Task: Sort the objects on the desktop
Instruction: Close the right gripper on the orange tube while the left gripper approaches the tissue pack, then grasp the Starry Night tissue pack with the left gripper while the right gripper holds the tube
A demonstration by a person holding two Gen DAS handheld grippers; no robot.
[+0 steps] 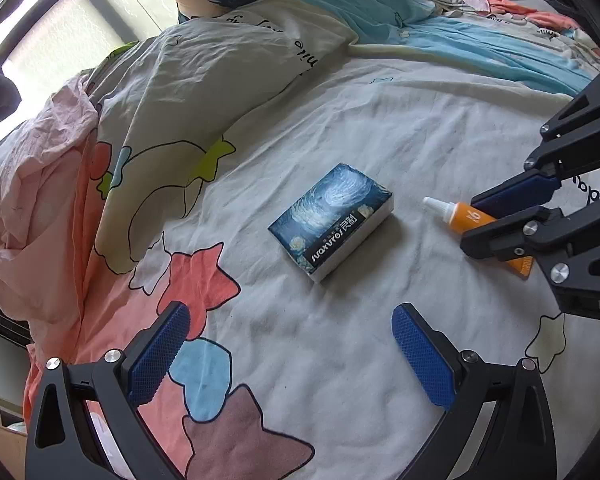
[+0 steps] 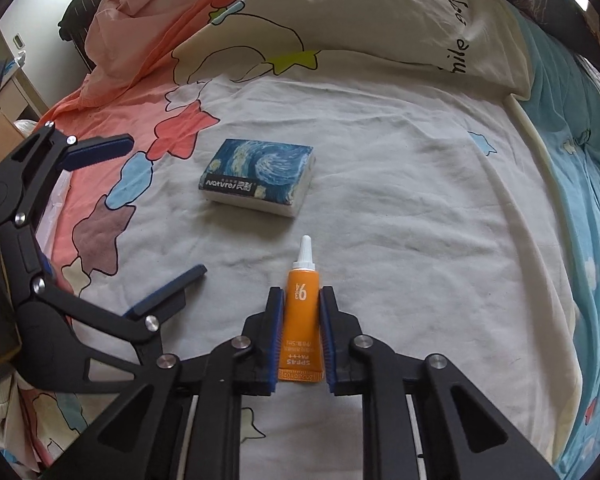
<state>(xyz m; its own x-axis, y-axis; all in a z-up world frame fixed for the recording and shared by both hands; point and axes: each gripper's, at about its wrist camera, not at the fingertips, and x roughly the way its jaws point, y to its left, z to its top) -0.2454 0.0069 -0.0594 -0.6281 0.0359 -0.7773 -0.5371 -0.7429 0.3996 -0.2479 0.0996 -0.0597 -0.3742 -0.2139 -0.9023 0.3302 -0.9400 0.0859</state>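
Note:
A blue tissue pack with a starry-night print [image 1: 332,222] [image 2: 258,176] lies on the white bed sheet. An orange sunscreen tube with a white nozzle [image 2: 303,312] [image 1: 462,216] lies on the sheet to its right. My right gripper [image 2: 302,294] [image 1: 476,220] is shut on the tube, one finger on each side, with the nozzle pointing away. My left gripper [image 1: 290,320] [image 2: 164,208] is open and empty, just short of the tissue pack.
A crumpled duvet with cartoon prints [image 1: 172,92] [image 2: 340,20] is heaped behind the objects. A pink blanket [image 1: 32,184] lies at the bed's left. A blue striped cover [image 1: 480,48] [image 2: 572,168] lies on the far side.

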